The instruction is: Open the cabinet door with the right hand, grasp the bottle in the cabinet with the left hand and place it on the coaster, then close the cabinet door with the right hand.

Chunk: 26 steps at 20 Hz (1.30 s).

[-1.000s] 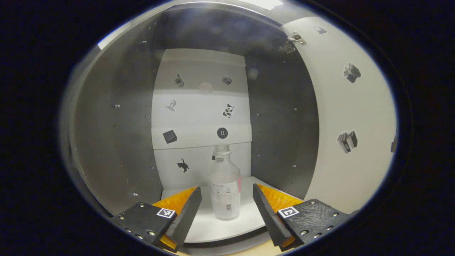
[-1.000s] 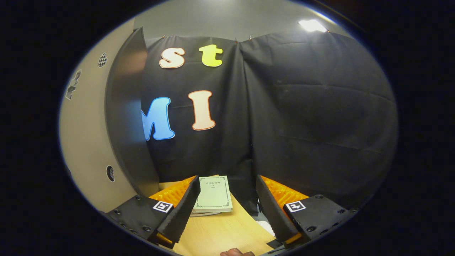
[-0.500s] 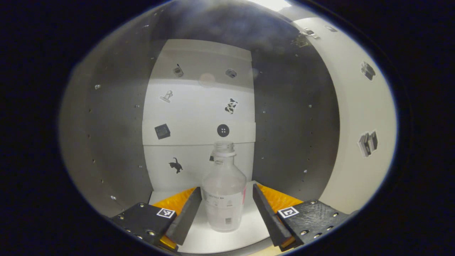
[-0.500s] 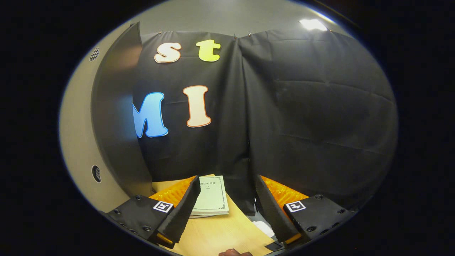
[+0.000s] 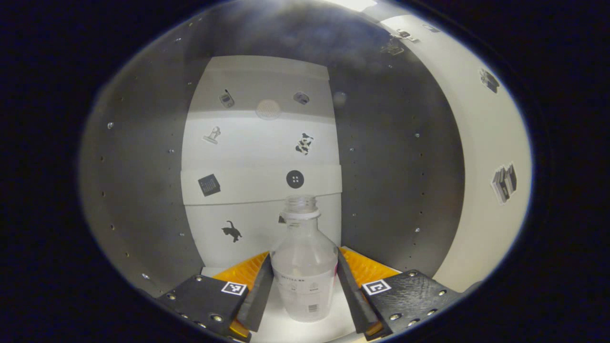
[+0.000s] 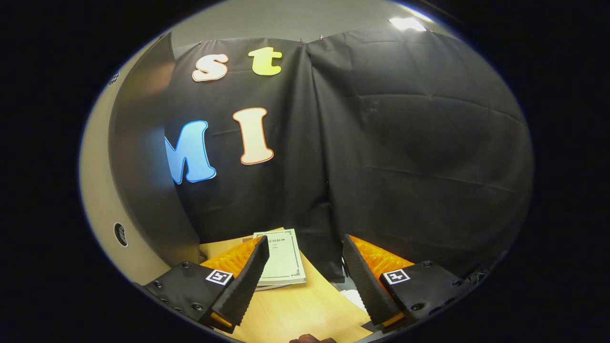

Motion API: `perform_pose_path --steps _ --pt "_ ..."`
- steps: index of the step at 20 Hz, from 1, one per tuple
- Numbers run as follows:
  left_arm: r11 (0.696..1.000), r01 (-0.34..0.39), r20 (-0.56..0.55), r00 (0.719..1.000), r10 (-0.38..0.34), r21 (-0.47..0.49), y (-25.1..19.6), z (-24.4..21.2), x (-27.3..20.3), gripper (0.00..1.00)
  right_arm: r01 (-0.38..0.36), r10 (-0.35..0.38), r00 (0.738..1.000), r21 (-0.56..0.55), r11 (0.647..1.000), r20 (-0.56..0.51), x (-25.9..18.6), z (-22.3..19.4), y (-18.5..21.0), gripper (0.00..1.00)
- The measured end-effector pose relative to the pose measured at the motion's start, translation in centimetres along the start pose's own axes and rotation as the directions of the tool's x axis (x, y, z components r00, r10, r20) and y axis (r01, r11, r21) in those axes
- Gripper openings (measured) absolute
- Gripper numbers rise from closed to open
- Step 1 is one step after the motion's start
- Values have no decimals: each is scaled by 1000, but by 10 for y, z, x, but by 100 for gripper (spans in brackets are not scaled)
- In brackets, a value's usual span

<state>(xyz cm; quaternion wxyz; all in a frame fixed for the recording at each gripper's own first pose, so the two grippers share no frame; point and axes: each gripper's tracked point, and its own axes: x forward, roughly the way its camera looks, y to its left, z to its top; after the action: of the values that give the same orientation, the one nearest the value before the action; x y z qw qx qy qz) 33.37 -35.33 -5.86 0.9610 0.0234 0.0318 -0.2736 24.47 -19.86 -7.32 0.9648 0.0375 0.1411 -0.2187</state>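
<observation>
A clear, capless bottle [image 5: 305, 267] with a white label stands upright on the white cabinet floor [image 5: 279, 328], inside the grey-walled cabinet. My left gripper [image 5: 305, 290] reaches into the cabinet. Its two fingers lie against the bottle's left and right sides, shut on it at label height. The open cabinet door [image 5: 481, 157] swings out on the right in the left gripper view. In the right gripper view, that door [image 6: 138, 166] stands at the left. My right gripper [image 6: 305, 271] is open over the wooden table [image 6: 305, 309], holding nothing.
The cabinet's back panel [image 5: 259, 157] carries several small stickers, and its grey side walls close in on both sides of the bottle. A pale booklet [image 6: 281, 257] lies on the table ahead of the right gripper. A fingertip of a hand [image 6: 310, 339] shows at the bottom edge.
My left gripper moved deeper into the cabinet until the bottle sat between its fingers, then the fingers closed onto the bottle. The right gripper drifted slightly right and stayed open.
</observation>
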Motion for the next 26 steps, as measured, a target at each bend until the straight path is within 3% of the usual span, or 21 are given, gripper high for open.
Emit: perform_pose_path --steps 4,8,15,22,23,24,26 --pt "1000 8 0 1000 -8 -23 -1 3 -13 73 -21 21 1000 35 999 2 4 0 1 99" --pt "999 25 80 997 -23 -23 2 33 -41 72 -71 71 997 43 997 6 9 -4 12 98" --pt "1000 24 158 987 -26 11 14 84 -133 72 -100 99 994 27 995 45 -8 6 25 98" --pt "992 -123 178 978 113 43 85 99 -250 72 -118 117 990 20 993 73 -49 9 45 98" --pt "989 -144 175 975 135 44 97 95 -268 72 -123 121 989 24 992 84 -56 11 48 93" --pt "985 -169 167 973 159 43 109 90 -284 72 -125 122 988 24 992 92 -62 11 51 98" --pt "974 -223 149 965 215 37 134 76 -317 72 -116 114 989 12 993 95 -71 9 52 98"
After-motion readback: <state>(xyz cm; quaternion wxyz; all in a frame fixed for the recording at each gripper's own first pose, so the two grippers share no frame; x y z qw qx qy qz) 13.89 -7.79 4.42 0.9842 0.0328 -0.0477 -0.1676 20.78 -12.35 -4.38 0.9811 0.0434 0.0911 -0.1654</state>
